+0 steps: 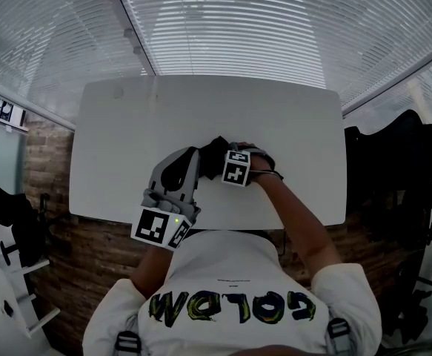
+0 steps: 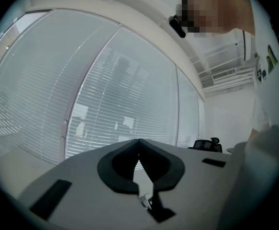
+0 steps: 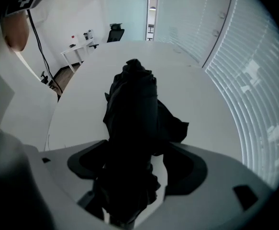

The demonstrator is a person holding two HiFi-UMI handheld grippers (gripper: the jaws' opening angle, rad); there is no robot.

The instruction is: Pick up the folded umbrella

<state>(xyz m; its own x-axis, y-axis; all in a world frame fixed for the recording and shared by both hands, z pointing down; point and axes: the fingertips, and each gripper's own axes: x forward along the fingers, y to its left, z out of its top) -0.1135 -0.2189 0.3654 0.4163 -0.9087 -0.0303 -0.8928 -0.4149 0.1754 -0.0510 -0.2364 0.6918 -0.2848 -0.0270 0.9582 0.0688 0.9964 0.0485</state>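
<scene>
The folded black umbrella [image 1: 213,153] lies on the white table [image 1: 127,124] near its front edge. My right gripper [image 1: 234,162] points steeply down over the umbrella, its marker cube facing up. In the right gripper view the umbrella [image 3: 132,109] runs lengthwise between the wide-open jaws of that gripper [image 3: 137,145], and a pale gap shows beside the right pad. My left gripper [image 1: 186,158] rests just left of the umbrella. Aimed level at the blinds, the left gripper [image 2: 139,141] has its tips touching and holds nothing.
Window blinds [image 1: 223,28] run behind the table's far edge. A black chair [image 1: 401,162] stands to the right, a white rack [image 1: 8,273] to the lower left. Bare tabletop [image 3: 187,90] stretches beyond the umbrella. A desk and an office chair [image 3: 115,32] stand far off.
</scene>
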